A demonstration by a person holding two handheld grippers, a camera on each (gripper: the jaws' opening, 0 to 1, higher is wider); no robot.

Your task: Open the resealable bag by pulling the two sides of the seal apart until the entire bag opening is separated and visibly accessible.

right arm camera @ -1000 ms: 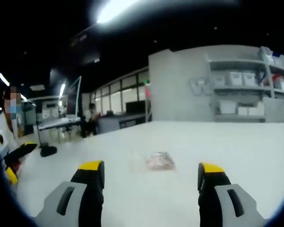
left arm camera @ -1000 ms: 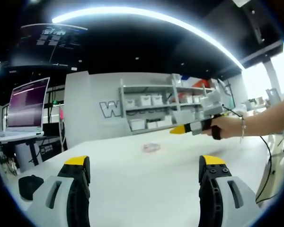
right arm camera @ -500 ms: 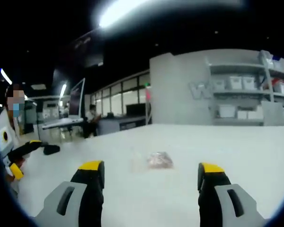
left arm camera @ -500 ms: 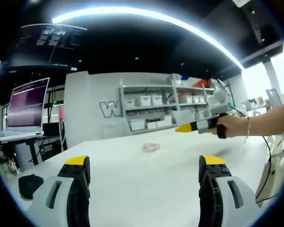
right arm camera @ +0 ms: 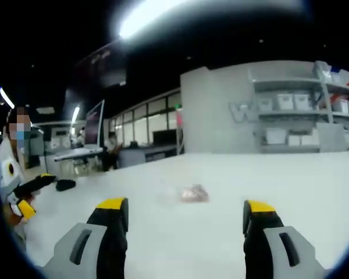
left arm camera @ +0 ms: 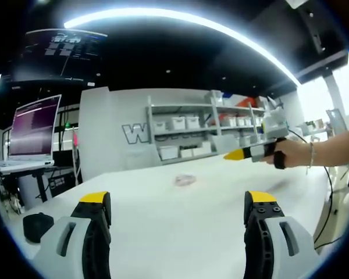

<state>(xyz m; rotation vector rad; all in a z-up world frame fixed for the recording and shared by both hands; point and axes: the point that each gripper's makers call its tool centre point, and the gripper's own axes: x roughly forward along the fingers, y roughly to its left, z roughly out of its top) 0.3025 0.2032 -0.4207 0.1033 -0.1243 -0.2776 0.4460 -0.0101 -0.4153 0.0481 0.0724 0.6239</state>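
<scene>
A small clear resealable bag [left arm camera: 185, 180] with pinkish contents lies flat on the white table [left arm camera: 163, 221], far ahead of my left gripper [left arm camera: 177, 203], whose jaws stand wide apart with nothing between them. In the right gripper view the same bag [right arm camera: 192, 193] lies a short way beyond my right gripper [right arm camera: 185, 210], also open and empty. The right gripper [left arm camera: 251, 153] also appears at the right of the left gripper view, held in a hand above the table. The left gripper [right arm camera: 24, 197] shows at the left edge of the right gripper view.
A laptop [left arm camera: 32, 131] stands on a desk at the left, and a dark object [left arm camera: 35, 225] lies near the table's left edge. Grey shelves with white bins [left arm camera: 186, 136] line the back wall. A cable [left arm camera: 331, 200] hangs at the right.
The right gripper has drifted to the right and slightly up in the left gripper view. In the right gripper view the bag sits a little farther off. Both jaws stay apart.
</scene>
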